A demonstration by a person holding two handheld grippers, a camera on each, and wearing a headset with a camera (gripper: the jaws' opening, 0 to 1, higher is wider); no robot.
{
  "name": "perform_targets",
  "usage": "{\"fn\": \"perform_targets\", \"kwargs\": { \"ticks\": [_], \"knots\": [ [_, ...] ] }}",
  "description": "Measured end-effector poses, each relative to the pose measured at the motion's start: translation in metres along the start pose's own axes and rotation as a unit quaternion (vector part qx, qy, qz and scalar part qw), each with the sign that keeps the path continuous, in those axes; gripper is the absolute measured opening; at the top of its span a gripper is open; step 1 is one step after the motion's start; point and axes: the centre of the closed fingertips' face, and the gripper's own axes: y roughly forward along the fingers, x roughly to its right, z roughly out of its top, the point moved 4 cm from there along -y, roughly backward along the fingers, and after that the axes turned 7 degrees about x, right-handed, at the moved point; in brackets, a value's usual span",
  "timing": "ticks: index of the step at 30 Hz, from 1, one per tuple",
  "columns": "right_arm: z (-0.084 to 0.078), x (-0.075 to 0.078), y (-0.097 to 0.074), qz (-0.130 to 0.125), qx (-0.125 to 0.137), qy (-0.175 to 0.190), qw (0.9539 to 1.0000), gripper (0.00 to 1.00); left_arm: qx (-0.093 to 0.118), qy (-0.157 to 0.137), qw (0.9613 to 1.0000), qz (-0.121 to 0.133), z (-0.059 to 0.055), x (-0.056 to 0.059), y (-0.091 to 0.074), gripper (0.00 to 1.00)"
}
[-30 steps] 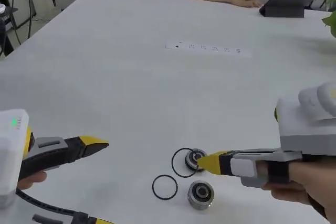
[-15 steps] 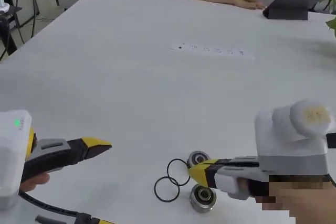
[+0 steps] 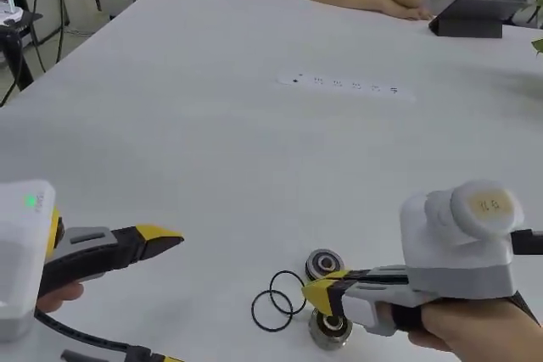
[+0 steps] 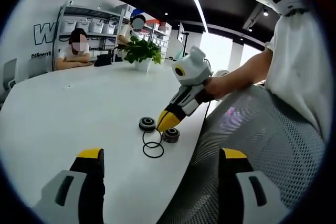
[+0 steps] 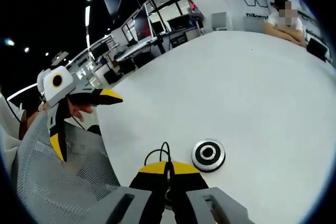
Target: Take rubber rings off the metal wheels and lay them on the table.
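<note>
My right gripper (image 3: pixel 321 292) is closed tight, and by my own view it seems to pinch the edge of a thin black rubber ring (image 3: pixel 287 273), whose loop lies across a second black rubber ring (image 3: pixel 254 309) already flat on the white table (image 3: pixel 254 142). My left gripper (image 4: pixel 161 153) hangs wide open and holds nothing, well to the side.

The 2 round steel wheels sit close by: 1 (image 3: pixel 321 262) just beyond my tip, the other (image 3: pixel 329 328) right under my right fingers.

The risks I judge:
- The ring may cling to a pad when I open and spring away.
- It may settle tangled on the other ring.
- My fingers may nudge the near wheel, which looks close to the table edge and could roll off.
</note>
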Motion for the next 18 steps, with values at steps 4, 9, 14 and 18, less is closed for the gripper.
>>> {"fn": "perform_targets", "kwargs": {
  "ticks": [4, 9, 14, 18],
  "knots": [
    [-0.0006, 0.0027, 0.0024, -0.004, -0.002, -0.014, 0.9999, 0.0, 0.001, 0.002, 1.0, -0.002, 0.0004, 0.0009, 0.0005, 0.87],
    [-0.003, 0.0048, 0.0036, -0.011, -0.01, -0.033, 0.9993, 0.0, 0.001, 0.001, 1.0, 0.001, 0.0008, 0.0004, 0.0004, 0.87],
    [-0.0052, 0.0062, 0.0041, -0.017, -0.019, -0.055, 0.9982, 0.02, -0.001, 0.001, 1.0, 0.0, -0.0001, 0.0003, 0.0007, 0.86],
    [-0.0061, 0.0069, 0.004, -0.017, -0.023, -0.06, 0.9978, 0.04, 0.0, 0.0, 1.0, 0.001, 0.0001, -0.0003, 0.0007, 0.86]
  ]
}}
